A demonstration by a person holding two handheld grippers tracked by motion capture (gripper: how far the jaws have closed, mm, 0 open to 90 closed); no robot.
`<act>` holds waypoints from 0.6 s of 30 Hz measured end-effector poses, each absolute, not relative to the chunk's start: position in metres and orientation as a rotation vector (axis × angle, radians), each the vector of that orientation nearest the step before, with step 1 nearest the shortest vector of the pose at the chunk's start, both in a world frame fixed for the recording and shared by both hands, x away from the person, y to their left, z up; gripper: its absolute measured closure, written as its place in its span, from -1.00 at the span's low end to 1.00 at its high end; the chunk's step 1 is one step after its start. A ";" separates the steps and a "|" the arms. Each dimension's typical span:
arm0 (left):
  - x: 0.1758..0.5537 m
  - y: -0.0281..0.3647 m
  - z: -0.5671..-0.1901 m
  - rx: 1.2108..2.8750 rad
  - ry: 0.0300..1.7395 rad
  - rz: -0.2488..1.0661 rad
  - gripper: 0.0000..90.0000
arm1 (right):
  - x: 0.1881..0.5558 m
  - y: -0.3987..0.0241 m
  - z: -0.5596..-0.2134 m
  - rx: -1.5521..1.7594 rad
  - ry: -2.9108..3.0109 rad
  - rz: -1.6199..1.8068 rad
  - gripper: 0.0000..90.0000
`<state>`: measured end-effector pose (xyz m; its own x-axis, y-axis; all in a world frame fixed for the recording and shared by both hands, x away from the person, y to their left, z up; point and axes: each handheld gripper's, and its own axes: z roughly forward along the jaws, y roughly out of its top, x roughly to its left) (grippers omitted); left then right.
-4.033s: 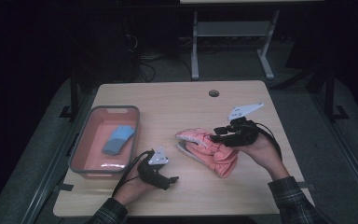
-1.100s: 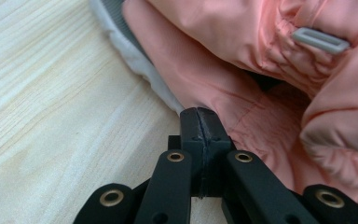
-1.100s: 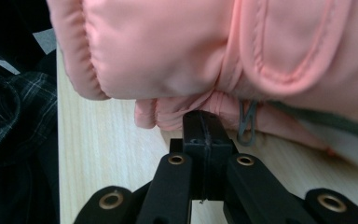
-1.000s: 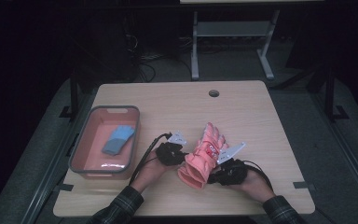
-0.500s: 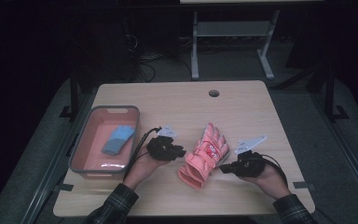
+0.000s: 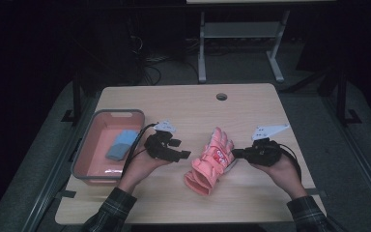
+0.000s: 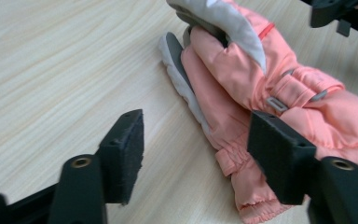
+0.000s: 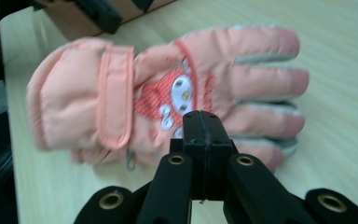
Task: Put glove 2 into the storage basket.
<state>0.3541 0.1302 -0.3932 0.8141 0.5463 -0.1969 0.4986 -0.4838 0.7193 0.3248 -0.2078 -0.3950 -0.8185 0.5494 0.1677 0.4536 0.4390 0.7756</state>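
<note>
One wooden table [image 6: 251, 106] | dark room | left tongs [image 6: 186, 154] just spread, empty | right tongs [image 6: 234, 153] clenched, empty | glove [image 6: 211, 162] between

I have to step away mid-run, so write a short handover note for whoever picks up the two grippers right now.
Left gripper: jaws have just been opening and stand apart with nothing between them, just left of the glove.
Right gripper: jaws shut, empty, tips beside the glove's right edge.
Pink glove: flat on the table between the grippers, back side up, fingers pointing away from the person, cuff toward them, free of both grippers.
Grey-rimmed tray: at the left, holding a blue thing.
Done: glove laid flat and let go.
Left: probably moving it on, perhaps into the tray; the pictures don't settle that.
</note>
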 end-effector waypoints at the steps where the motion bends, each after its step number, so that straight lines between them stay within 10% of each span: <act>1: 0.355 0.130 -0.392 2.165 0.767 0.075 -0.30 | 0.325 -0.208 -0.395 0.900 2.571 1.333 1.00; 18: 0.357 0.131 -0.390 2.151 0.756 0.083 -0.47 | 0.350 -0.182 -0.412 0.942 2.559 1.334 1.00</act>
<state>0.3573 0.1312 -0.3902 0.8163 0.5440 -0.1945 0.4887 -0.4706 0.7346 0.3497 -0.1821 -0.4123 -0.8023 0.5682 0.1830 0.4754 0.4229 0.7715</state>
